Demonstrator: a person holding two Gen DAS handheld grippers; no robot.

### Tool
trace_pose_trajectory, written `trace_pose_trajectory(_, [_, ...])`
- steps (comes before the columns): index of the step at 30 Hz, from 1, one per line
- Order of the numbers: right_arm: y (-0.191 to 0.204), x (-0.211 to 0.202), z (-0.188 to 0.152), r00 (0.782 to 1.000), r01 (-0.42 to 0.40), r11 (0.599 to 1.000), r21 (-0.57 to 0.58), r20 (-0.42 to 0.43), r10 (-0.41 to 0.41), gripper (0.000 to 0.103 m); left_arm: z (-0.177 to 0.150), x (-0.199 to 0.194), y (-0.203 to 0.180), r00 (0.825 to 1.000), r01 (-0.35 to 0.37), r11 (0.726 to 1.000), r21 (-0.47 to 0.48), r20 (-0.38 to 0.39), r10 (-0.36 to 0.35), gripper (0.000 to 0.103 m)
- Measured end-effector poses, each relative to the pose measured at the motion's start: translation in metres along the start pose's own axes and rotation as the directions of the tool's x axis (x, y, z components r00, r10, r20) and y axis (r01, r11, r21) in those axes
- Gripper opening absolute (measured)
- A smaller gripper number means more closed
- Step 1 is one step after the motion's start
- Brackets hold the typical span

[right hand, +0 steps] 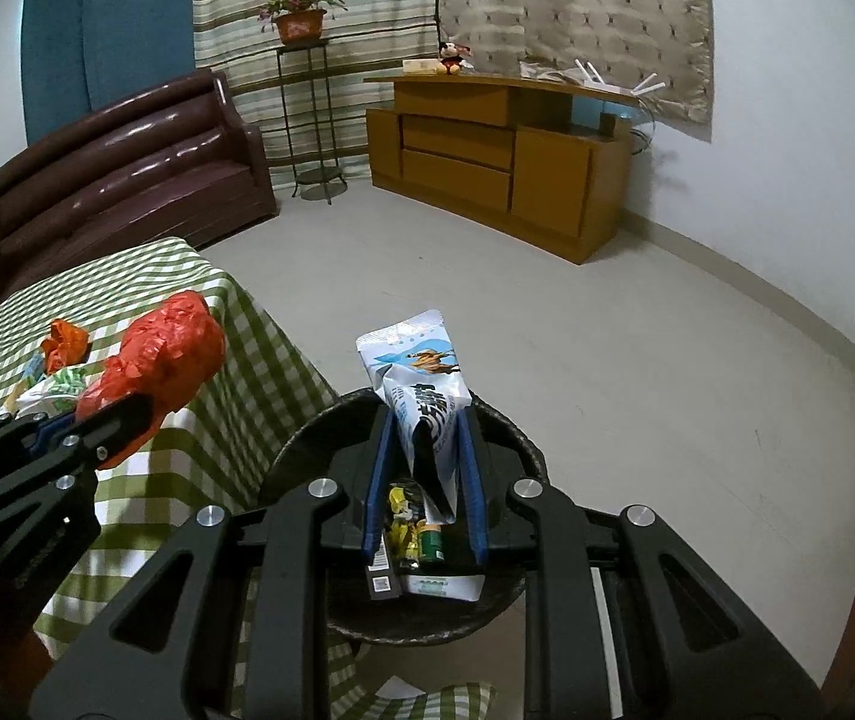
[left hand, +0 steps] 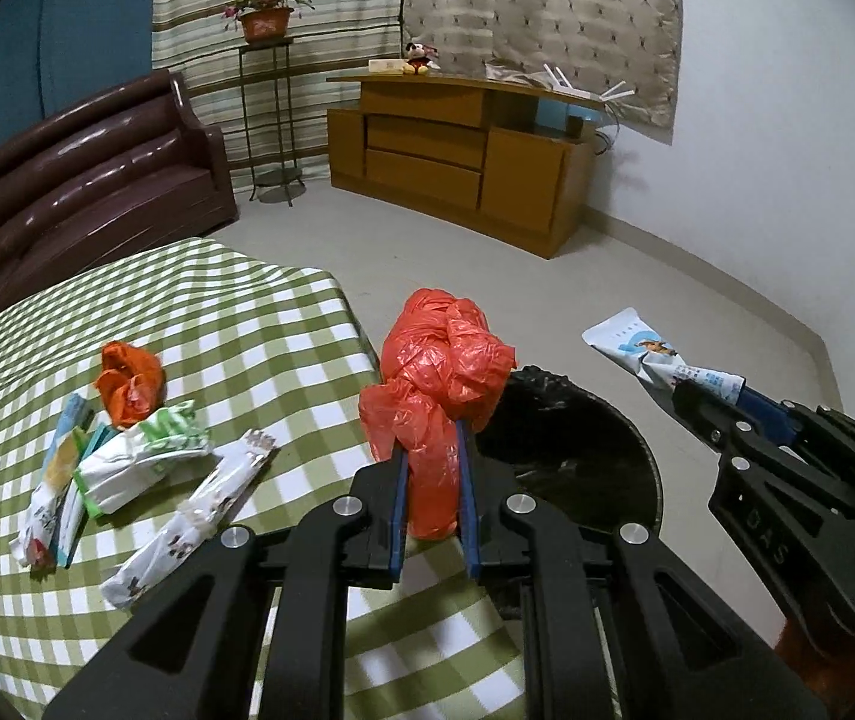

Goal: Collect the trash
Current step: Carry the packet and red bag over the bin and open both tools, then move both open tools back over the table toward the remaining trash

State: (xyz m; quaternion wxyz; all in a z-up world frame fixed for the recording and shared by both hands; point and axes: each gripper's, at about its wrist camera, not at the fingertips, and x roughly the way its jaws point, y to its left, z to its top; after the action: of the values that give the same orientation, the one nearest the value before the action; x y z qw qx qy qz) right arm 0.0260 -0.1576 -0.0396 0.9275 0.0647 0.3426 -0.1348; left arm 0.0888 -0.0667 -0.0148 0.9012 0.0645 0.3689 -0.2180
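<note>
Left to right: dark brown leather sofa [left hand: 85, 180], green-and-white checked tablecloth [left hand: 235, 324] strewn with white snack wrappers [left hand: 145, 456], wooden cabinet [left hand: 457, 162] beyond. Left gripper [left hand: 433, 450] clamped on crumpled red plastic bag [left hand: 445, 360]. Right gripper [right hand: 427, 450] pinched white-and-blue camel-print pouch [right hand: 421, 384] over black round bin [right hand: 307, 438]. Lettering illegible.

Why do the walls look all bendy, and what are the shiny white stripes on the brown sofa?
Both views use fisheye lenses, so straight edges curve toward dark corners. In the left wrist view, room light glares off the sofa; the right wrist view shows the same streaks. Both look sharp: the red bag and the white packet show clear wrinkles and print.
</note>
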Motion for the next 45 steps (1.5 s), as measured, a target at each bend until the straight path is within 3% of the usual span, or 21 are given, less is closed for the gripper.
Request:
trace_pose_trajectory(15, [-0.013,0.009,-0.004,1.000,0.020,0.999,0.034,-0.019,-0.019,0.024,0.007,0.016,-0.022,1.000,0.012,0.998,0.063,-0.012,-0.011,0.015])
trace_pose_trajectory(17, [-0.014,0.011,-0.004,0.999,0.026,0.999,0.042,-0.024,-0.025,0.032,0.006,0.018,-0.023,1.000,0.014,0.998,0.064,-0.014,-0.013,0.020])
trace_pose_trajectory(20, [-0.015,0.010,-0.002,0.999,0.033,0.999,0.043,-0.022,-0.032,0.035,0.005,0.019,-0.024,1.000,0.007,0.998,0.059,-0.012,-0.006,0.036])
trace_pose_trajectory(23, [-0.019,0.010,-0.001,0.999,0.037,0.998,0.050,-0.015,-0.036,0.038,0.003,0.020,-0.022,1.000,0.003,0.999,0.048,-0.015,-0.002,0.040])
trace_pose_trajectory(30, [-0.020,0.005,0.000,0.999,0.039,0.998,0.052,-0.004,-0.039,0.041,0.002,0.016,-0.017,1.000,-0.010,0.999,0.039,-0.010,0.010,0.045])
trace_pose_trajectory(40, [-0.010,-0.007,0.002,1.000,0.011,0.999,0.044,0.019,-0.012,0.058,-0.003,0.000,0.004,0.999,-0.036,0.999,0.009,0.003,0.036,0.050])
trace_pose_trajectory(45, [0.001,-0.011,0.001,1.000,-0.012,0.999,0.031,0.011,0.011,0.059,-0.007,-0.013,0.022,0.998,-0.060,0.998,-0.015,0.003,0.060,0.054])
